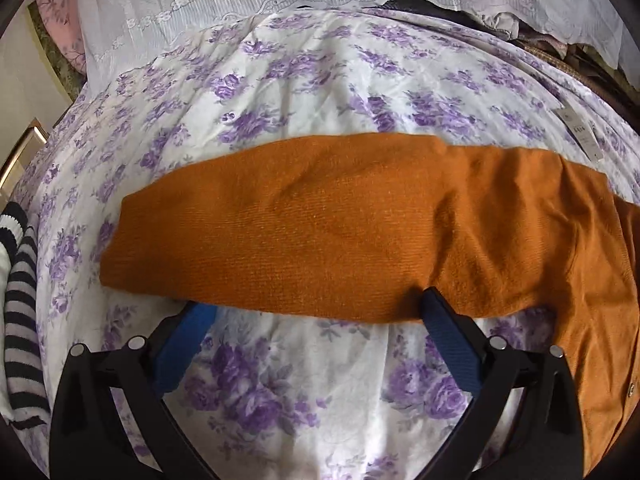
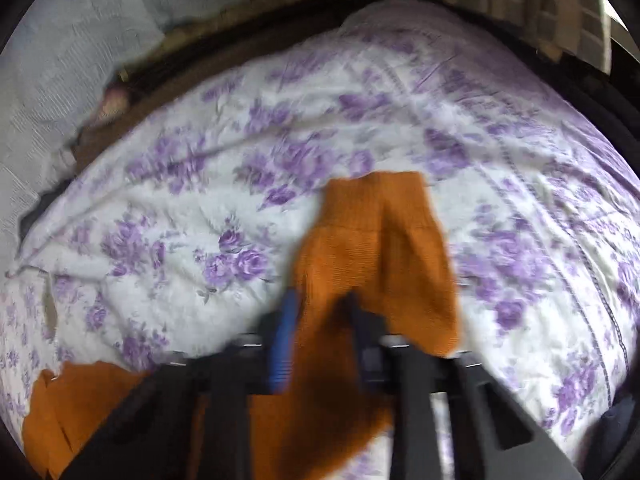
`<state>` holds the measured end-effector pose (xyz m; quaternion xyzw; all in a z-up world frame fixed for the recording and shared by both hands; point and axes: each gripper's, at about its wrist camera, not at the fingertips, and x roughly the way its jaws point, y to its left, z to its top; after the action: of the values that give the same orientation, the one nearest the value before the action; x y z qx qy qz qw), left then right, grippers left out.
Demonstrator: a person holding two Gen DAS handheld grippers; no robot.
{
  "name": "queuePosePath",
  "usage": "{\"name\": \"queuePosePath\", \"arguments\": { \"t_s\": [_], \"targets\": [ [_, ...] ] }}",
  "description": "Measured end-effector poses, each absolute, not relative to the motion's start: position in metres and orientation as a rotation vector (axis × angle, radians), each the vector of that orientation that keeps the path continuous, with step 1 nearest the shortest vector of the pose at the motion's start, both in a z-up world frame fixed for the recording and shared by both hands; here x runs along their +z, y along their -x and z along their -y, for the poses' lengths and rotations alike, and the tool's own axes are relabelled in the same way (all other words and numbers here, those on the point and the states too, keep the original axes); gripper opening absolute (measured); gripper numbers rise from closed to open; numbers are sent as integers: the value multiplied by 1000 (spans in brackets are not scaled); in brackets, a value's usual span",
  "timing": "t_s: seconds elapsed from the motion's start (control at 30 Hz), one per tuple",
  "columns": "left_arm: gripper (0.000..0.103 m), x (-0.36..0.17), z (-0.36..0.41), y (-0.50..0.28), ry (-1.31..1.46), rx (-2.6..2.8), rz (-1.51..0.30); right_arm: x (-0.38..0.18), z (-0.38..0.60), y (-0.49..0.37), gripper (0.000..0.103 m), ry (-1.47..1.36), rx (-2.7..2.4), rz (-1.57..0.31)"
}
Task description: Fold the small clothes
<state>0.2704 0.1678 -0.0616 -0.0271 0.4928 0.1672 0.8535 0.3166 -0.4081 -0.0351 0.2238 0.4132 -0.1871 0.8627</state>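
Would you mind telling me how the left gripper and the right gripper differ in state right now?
The left gripper is open, its fingers spread wide; the right gripper is shut. The left gripper holds nothing, its tips at the near edge of the orange garment lying on the floral sheet; the right gripper is clamped on a sleeve-like end of that garment. The left view is sharp; the right is blurred. Both have blue pads and point down at the bed.

I count one orange knitted garment (image 1: 320, 232) lying on one purple-flowered bedsheet (image 1: 280, 80); one black-and-white striped garment (image 1: 20, 280) at the sheet's edge; one paper tag (image 1: 582, 132) beyond the orange cloth; two grippers of mine, the left gripper (image 1: 316, 308) and the right gripper (image 2: 320, 320); two fingers on each.
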Motion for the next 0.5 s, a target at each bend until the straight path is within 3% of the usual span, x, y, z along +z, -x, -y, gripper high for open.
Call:
{"name": "queuePosePath", "arguments": {
  "t_s": [0.17,0.2,0.23,0.27,0.33,0.4,0.5],
  "targets": [
    [99,-60,-168,-271,56,344,-1038,-26,443,-216,8,-535,-406,-772],
    [99,-59,-167,-270,52,344,-1039,-31,449,-200,19,-543,-422,-798],
    [99,-58,-166,-265,46,344,-1039,-38,456,-183,44,-550,-448,-833],
    [99,-57,-165,-264,41,342,-1040,-42,462,-171,50,-583,-428,-826],
    [99,-54,-159,-261,31,312,-1047,-40,468,-161,51,-654,-355,-797],
    [99,-53,-152,-264,18,264,-1062,-37,470,-165,67,-732,-302,-774],
    [99,-46,-153,-261,22,256,-1043,-19,460,-167,68,-783,-293,-705]
  ]
}}
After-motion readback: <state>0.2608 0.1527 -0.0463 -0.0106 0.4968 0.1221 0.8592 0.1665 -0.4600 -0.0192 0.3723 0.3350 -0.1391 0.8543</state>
